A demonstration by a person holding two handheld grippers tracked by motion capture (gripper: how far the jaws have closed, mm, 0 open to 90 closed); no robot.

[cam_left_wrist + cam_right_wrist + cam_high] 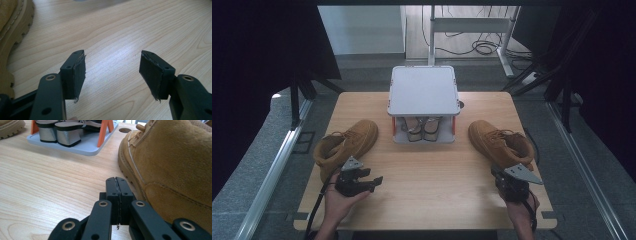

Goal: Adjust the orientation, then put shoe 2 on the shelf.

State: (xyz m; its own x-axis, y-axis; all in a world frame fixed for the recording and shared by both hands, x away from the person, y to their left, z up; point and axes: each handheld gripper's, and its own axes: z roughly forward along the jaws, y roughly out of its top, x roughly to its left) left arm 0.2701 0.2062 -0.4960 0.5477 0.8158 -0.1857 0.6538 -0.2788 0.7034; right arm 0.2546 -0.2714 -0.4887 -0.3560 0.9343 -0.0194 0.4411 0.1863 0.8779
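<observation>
Left gripper [371, 181]: near tabletop [432, 175] edge, jaws apart, nothing between | Right gripper [501, 176]: jaws pressed together, empty, just beside right boot [501, 142] | Left boot [346, 145]: on its side, near left gripper | Grey rack [424, 90]: centre rear, heeled shoes [424, 127] on lower shelf
</observation>
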